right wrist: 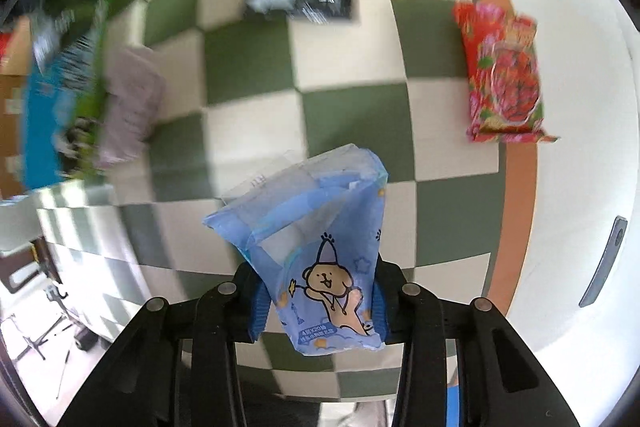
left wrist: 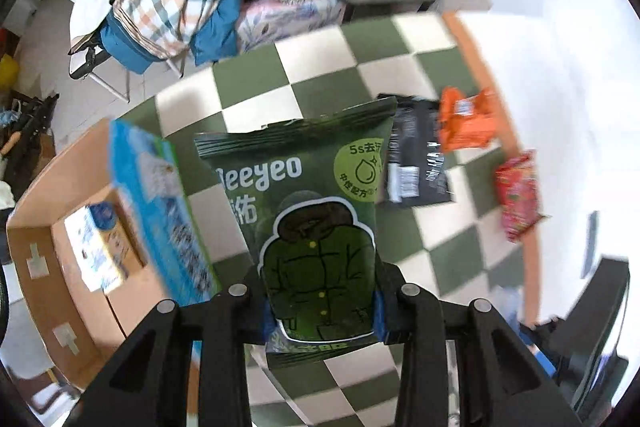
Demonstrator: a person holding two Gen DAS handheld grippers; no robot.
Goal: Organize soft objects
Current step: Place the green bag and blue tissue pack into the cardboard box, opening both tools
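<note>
Clearly, the left gripper [left wrist: 322,311] pinches a dark green packet [left wrist: 308,211] at lower centre, while the right gripper [right wrist: 320,301] pinches a blue tissue pack [right wrist: 320,251] above the checkered cloth [right wrist: 352,115].

Both tools look the same from their wrist cameras. The left gripper [left wrist: 322,311] is a black, matte plastic frame: four angular struts fan up from the bottom edge of the picture, the outer ones pierced by long triangular cut-outs. Each strut ends in a round silver pivot pin [left wrist: 237,289]. The inner fingers carry ribbed blue pads [left wrist: 379,311] on their facing sides. The right gripper [right wrist: 320,311] has the same black struts, silver pins and blue ribbed pads [right wrist: 259,311]. No hand or sleeve is visible.
</note>
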